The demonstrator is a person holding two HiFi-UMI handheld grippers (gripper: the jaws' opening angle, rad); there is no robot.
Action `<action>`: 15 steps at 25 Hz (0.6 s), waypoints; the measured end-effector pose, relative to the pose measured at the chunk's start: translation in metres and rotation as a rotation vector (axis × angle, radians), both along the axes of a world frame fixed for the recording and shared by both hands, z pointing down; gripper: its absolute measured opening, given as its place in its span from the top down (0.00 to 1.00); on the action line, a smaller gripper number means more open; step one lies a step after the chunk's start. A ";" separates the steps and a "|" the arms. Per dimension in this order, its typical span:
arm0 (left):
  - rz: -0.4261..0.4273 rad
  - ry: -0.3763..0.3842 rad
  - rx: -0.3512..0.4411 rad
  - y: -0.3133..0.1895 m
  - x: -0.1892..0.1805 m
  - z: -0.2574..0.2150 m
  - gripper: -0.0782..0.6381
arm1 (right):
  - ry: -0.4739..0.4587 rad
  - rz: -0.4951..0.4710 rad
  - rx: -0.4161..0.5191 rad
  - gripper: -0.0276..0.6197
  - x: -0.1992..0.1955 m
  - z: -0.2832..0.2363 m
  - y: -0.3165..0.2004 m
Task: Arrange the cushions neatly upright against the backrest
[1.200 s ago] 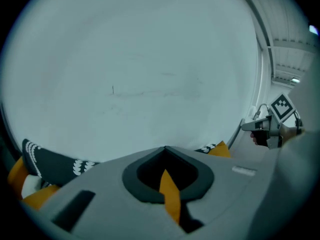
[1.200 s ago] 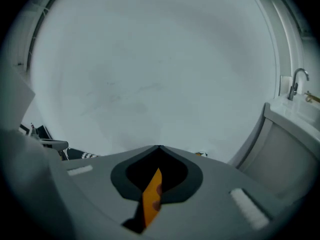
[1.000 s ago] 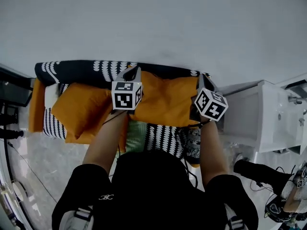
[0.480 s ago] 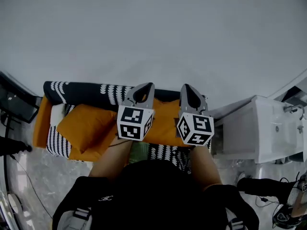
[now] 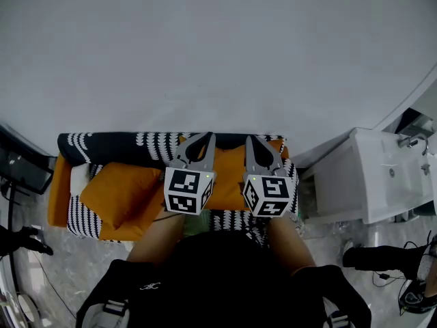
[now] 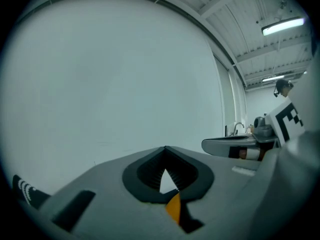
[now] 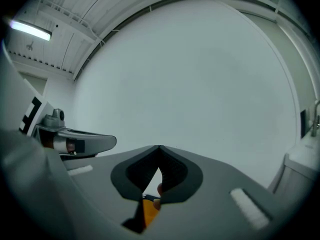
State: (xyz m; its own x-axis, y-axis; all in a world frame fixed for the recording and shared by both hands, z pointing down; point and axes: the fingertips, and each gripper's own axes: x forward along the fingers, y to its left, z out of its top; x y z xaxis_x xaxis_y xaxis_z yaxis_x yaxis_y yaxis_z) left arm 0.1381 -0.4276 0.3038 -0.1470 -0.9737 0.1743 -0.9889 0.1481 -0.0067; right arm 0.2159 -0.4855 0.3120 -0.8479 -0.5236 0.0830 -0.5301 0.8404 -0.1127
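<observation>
Two shut, empty hand-held grippers, left (image 5: 205, 136) and right (image 5: 251, 138), over sofa (image 5: 102, 144), facing wall (image 5: 218, 46).

White wall (image 5: 218, 46); grey glossy floor (image 5: 65, 279); white sink unit (image 5: 369, 183) right; ceiling strip light (image 6: 282, 26).

Sofa (image 5: 102, 146) in a black-and-white patterned cover, seen from above, its backrest (image 5: 153, 141) running crosswise just under the fingers (image 5: 184, 154) of the left gripper (image 5: 199, 141) and those of the right gripper (image 5: 254, 142). One orange cushion (image 5: 229, 180) lies on the sofa directly beneath both pairs of fingers, its far edge against the backrest. A second orange cushion (image 5: 119, 193) lies tilted to the left of the left gripper's fingers, nearer the seat's front. The patterned seat (image 5: 235, 219) shows bare on the near side of the fingers. Farthest left of the fingers, a white piece (image 5: 77, 180) and an orange strip (image 5: 54, 197) mark the sofa's end.
</observation>
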 end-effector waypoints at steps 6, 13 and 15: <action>-0.009 0.005 0.007 0.011 0.007 0.001 0.88 | 0.010 -0.027 -0.008 0.95 -0.003 0.004 0.010; -0.046 0.000 0.004 0.028 0.004 0.005 0.88 | 0.022 -0.085 -0.031 0.95 -0.014 0.012 0.024; -0.064 0.008 0.000 0.032 0.000 0.006 0.88 | 0.027 -0.101 -0.036 0.95 -0.017 0.014 0.028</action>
State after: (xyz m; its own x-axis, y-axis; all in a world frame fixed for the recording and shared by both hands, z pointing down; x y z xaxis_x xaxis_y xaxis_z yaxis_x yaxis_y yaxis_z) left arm 0.1377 -0.3953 0.3095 -0.2077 -0.9623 0.1756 -0.9775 0.2111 0.0008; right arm 0.1986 -0.4576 0.3260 -0.8933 -0.4322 0.1232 -0.4463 0.8853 -0.1304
